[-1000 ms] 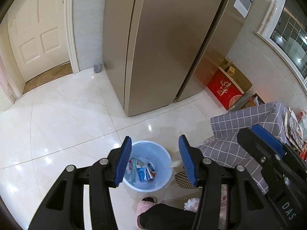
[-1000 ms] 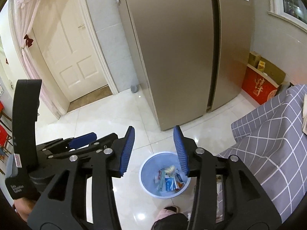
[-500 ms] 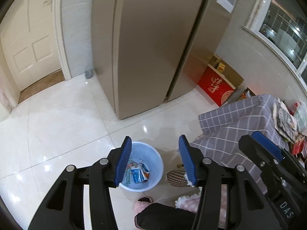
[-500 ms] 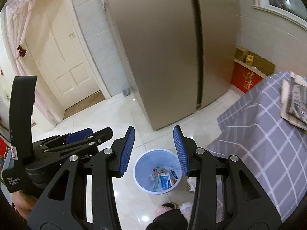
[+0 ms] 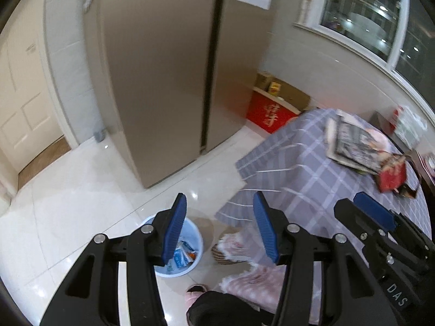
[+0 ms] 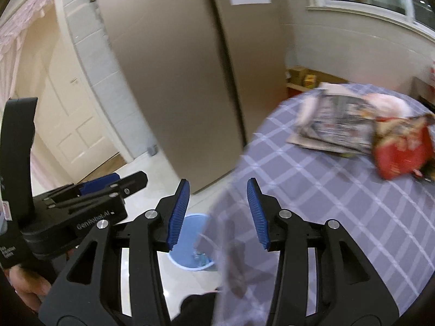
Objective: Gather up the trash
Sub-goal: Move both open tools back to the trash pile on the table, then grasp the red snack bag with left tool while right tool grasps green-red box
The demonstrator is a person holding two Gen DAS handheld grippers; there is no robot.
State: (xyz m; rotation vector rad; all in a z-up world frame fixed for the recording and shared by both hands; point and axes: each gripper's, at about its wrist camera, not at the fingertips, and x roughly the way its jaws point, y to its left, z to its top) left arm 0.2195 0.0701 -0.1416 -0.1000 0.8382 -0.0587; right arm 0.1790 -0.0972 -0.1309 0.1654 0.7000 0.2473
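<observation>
Checked tablecloth [image 6: 339, 203] – newspapers [image 6: 334, 130], red bag [image 6: 402, 152]; fridge [image 5: 157, 62] behind.

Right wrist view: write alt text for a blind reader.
The open right tool points over a checked tablecloth holding a red snack bag and magazines. A blue bin sits on the floor below.
</observation>
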